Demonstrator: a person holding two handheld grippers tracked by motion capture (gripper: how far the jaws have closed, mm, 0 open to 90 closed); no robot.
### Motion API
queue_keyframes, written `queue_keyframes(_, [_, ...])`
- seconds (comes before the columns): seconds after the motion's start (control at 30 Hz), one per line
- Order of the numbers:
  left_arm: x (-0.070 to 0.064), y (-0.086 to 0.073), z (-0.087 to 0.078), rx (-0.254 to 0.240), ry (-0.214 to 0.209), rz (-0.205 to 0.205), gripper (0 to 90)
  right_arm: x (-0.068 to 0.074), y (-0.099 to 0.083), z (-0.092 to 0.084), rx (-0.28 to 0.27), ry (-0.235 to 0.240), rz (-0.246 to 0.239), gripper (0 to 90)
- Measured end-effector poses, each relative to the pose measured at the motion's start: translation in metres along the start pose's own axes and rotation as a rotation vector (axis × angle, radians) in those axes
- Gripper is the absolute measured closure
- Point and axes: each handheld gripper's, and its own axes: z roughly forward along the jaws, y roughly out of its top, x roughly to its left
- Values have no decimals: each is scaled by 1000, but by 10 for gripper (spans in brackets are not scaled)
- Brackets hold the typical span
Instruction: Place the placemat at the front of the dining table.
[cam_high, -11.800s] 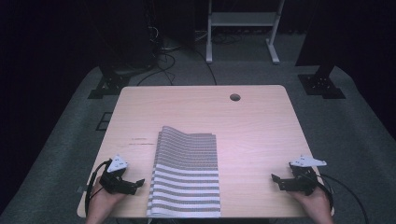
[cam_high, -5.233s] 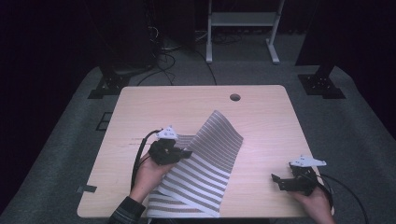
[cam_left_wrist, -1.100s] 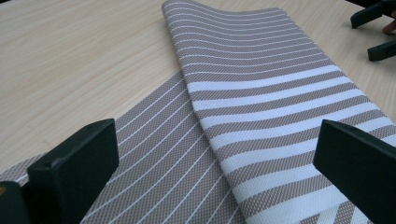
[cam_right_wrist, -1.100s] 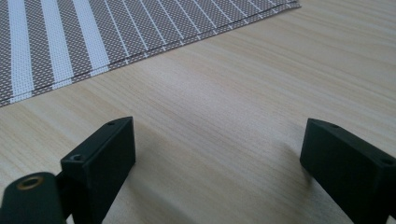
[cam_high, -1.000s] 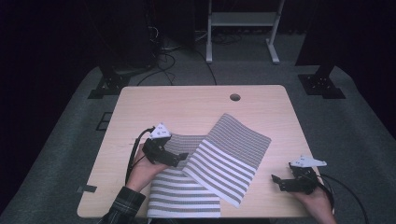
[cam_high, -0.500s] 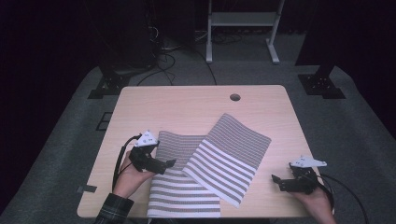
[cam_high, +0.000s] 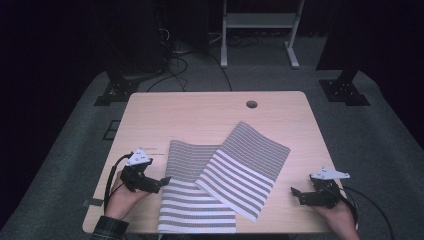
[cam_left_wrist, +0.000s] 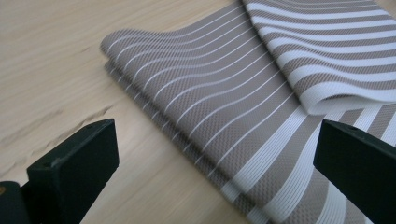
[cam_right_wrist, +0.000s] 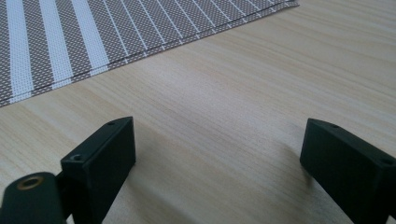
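Two grey-and-white striped placemats lie on the wooden table (cam_high: 200, 115). The lower placemat (cam_high: 192, 200) lies straight near the front edge. The upper placemat (cam_high: 247, 167) lies slanted, its near corner overlapping the lower one. My left gripper (cam_high: 161, 182) rests open at the lower mat's left edge, holding nothing. In the left gripper view the lower placemat (cam_left_wrist: 210, 107) sits between the spread jaws and the upper placemat (cam_left_wrist: 327, 56) overlaps it at right. My right gripper (cam_high: 296, 193) stands open on bare wood right of the mats. The upper placemat's edge (cam_right_wrist: 93, 32) lies ahead of it.
A round cable hole (cam_high: 251, 104) is in the table's far side. Behind the table stand a white frame's legs (cam_high: 257, 30), dark stands and floor cables (cam_high: 175, 55). Bare wood spreads across the table's far half.
The left gripper lifted the top placemat off the stack, laid it slanted to the right, let go, and has drawn back left to the lower mat's edge. The right gripper has stayed still.
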Motion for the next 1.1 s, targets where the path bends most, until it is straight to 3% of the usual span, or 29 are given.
queue_keyframes(0.23, [16, -23, -2, 64, 65, -15, 0, 0, 0, 0, 0, 0, -1, 92])
queue_keyframes(0.37, [24, -30, 1, 88, 77, -32, 0, 1, 0, 0, -3, 9, 0, 91])
queue_keyframes(0.53, [27, -37, 7, 145, 107, -24, 0, 4, 2, -2, -6, 33, 5, 92])
queue_keyframes(0.7, [26, -40, 12, 172, 101, -15, 0, 13, 6, -4, -22, 49, -12, 92])
queue_keyframes(0.97, [27, -47, 12, 113, 110, -14, 0, 31, 11, -5, -21, 95, -51, 92])
queue_keyframes(1.1, [27, -47, 12, 107, 109, -14, 0, 42, 14, -8, -39, 124, -60, 92])
